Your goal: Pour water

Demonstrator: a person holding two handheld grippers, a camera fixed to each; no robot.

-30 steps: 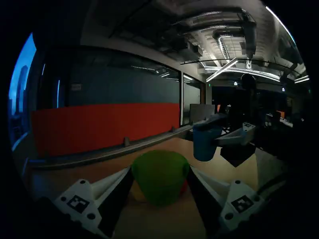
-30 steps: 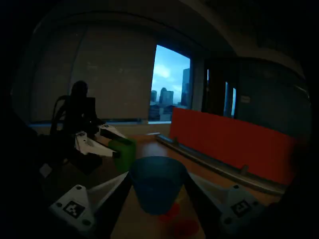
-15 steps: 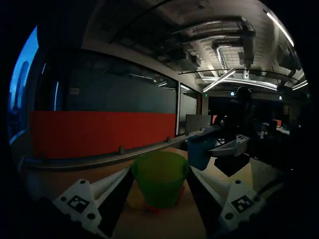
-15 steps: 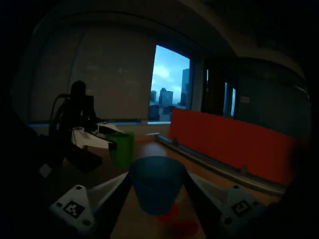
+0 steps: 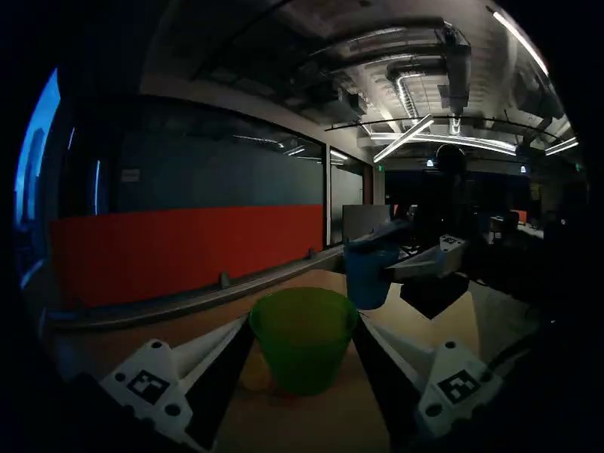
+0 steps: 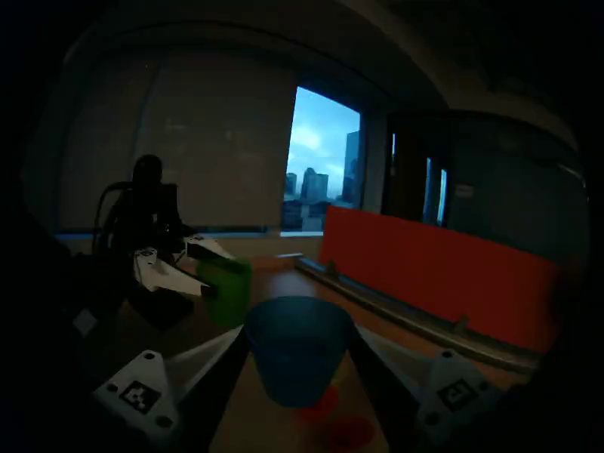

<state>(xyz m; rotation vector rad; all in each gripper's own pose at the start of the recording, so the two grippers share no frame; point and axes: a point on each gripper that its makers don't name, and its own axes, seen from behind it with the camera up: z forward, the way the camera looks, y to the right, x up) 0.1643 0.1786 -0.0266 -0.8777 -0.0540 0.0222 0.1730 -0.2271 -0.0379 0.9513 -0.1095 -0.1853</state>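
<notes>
In the left gripper view, my left gripper (image 5: 303, 343) is shut on a green cup (image 5: 303, 336), held upright above the wooden table (image 5: 317, 423). Farther off to the right in that view, the right gripper (image 5: 374, 272) carries a blue cup (image 5: 368, 273). In the right gripper view, my right gripper (image 6: 299, 351) is shut on the blue cup (image 6: 299, 347), upright and open at the top. To its left, the left gripper (image 6: 219, 287) holds the green cup (image 6: 225, 291) slightly tilted. The two cups are apart. Whether either cup holds water is too dark to tell.
A red panel (image 5: 189, 245) and a metal rail (image 5: 226, 291) run along the table's far side. Red spots (image 6: 332, 411) lie on the table (image 6: 257, 423) under the blue cup. A window (image 6: 321, 170) shows city buildings. The room is dim.
The green cup has come back from a forward tilt to upright in my left gripper. The blue cup stayed upright and sits slightly higher in the left gripper view.
</notes>
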